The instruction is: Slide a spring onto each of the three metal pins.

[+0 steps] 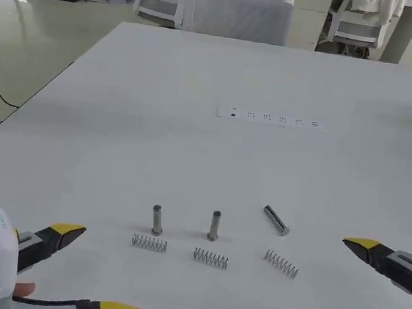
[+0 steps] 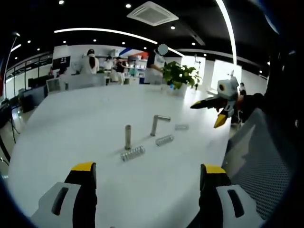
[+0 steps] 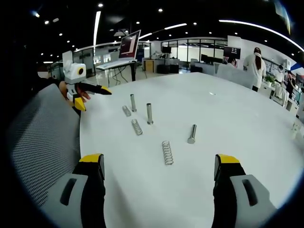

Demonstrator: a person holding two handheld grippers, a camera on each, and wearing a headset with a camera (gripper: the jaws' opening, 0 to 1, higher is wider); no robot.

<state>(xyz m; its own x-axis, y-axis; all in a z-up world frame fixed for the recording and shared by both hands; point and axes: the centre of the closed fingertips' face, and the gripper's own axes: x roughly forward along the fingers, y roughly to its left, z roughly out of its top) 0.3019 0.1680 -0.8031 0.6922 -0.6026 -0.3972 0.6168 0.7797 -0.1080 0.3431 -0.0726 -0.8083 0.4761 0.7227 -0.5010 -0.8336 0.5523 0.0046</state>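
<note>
Three springs (image 1: 210, 257) are found lying flat on the table (image 1: 193, 138), one just before each of the pins (image 1: 215, 225). Two pins stand upright and the third lies tipped over. The left gripper (image 1: 94, 270) and right gripper (image 1: 332, 282) are held spread and empty.

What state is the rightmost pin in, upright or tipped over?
Tipped over: the rightmost pin lies on its side on the table.
</note>
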